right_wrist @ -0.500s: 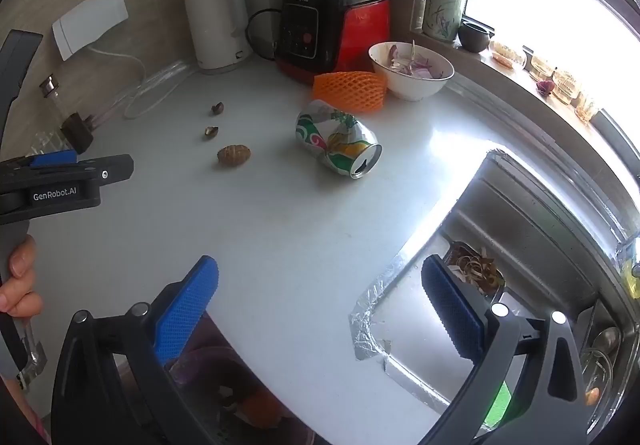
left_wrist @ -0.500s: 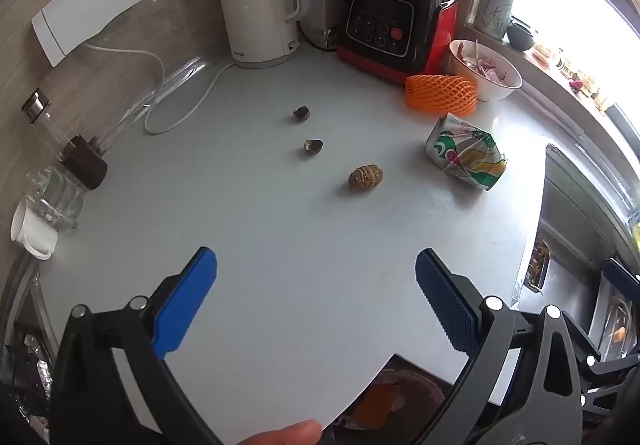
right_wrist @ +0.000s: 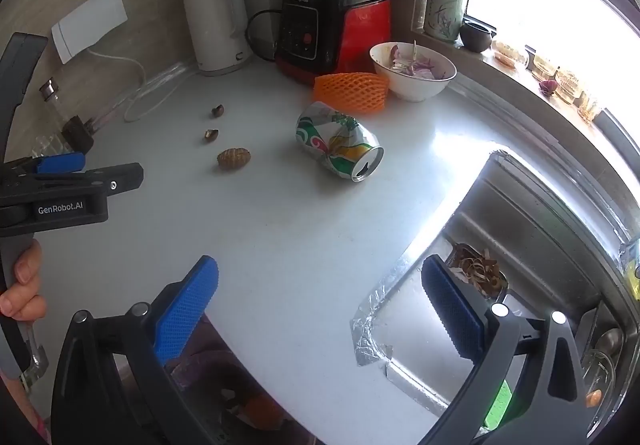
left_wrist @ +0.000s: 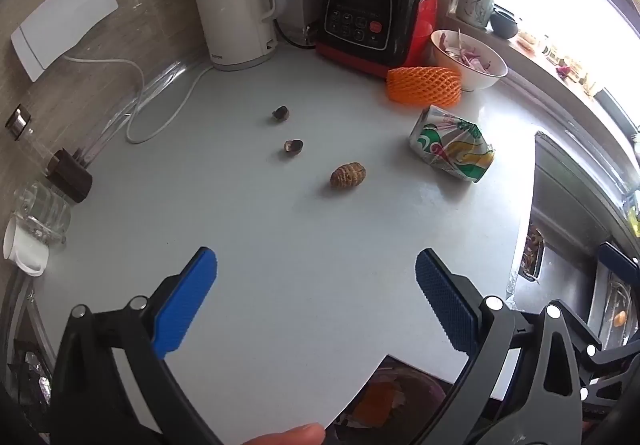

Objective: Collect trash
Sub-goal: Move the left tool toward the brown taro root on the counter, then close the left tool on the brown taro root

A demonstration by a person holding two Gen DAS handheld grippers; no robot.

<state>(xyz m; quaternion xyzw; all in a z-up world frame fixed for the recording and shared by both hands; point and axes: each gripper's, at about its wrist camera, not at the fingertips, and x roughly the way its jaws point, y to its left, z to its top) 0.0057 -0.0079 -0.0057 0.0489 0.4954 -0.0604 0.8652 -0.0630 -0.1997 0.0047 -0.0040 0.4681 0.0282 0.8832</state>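
A white kitchen counter (left_wrist: 280, 285) spreads out beyond both pairs of my jaws, with the steel sink (right_wrist: 540, 229) ahead of my right gripper's right finger. Far beyond the jaws, against the wall, I see a red-and-black blender (left_wrist: 372, 25) and a white kettle (left_wrist: 236, 9). A white bowl (right_wrist: 414, 73) of purple scraps sits past them to the right, an orange foam net (right_wrist: 352, 91) just beside it. The crushed drink can (right_wrist: 340, 147) lies on its side well ahead of my right gripper (right_wrist: 320, 297), open mouth toward me. Left of the can, ahead of my left gripper (left_wrist: 316, 285), rests a brown ridged husk (left_wrist: 348, 175), and farther on two small dark shell pieces (left_wrist: 293, 145), well apart from both tools. Both pairs of jaws stand wide apart and hold nothing. Below the counter edge, near the jaws, a bin (left_wrist: 400, 401) shows orange peel.
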